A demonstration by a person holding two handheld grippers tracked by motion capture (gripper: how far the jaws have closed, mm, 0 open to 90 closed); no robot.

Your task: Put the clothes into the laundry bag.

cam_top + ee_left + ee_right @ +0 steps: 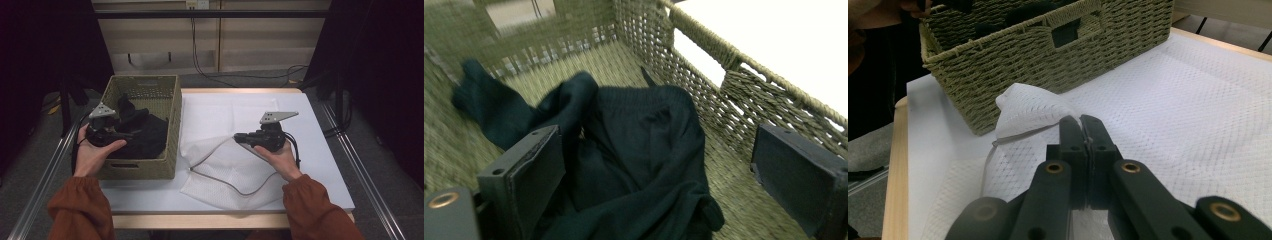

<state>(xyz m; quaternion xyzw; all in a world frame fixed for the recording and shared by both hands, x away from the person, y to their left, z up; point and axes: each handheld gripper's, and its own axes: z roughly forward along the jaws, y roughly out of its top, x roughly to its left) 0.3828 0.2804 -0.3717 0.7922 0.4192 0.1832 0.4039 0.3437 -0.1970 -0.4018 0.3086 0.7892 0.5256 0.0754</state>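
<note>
Dim surroundings swallowed everything beyond the white table [325,165], and the dark floor to both sides gave up almost no detail. On the table's left stood the woven basket [170,125], and inside it lay the dark garment [142,135], bunched into folds so deep in shadow from above that its shape was hard to read. Over it hung the left gripper [125,134], held in the person's left hand [92,152]. In the left gripper view that gripper [659,175] had its jaws spread wide with the garment [639,150] lying between and below them; whether either pad touched the cloth could not be told, and the far end of the basket [704,60] was smeared by blur. To the right, the white mesh bag [225,165] lay on the table, just beside the basket. The right gripper [239,137], in the right hand [280,157], had its jaws pressed together on a raised edge of the bag. The right gripper view showed the right gripper [1082,125] pinching the mesh [1033,112] into a peak, the pinched strip itself hidden between the pads.
</note>
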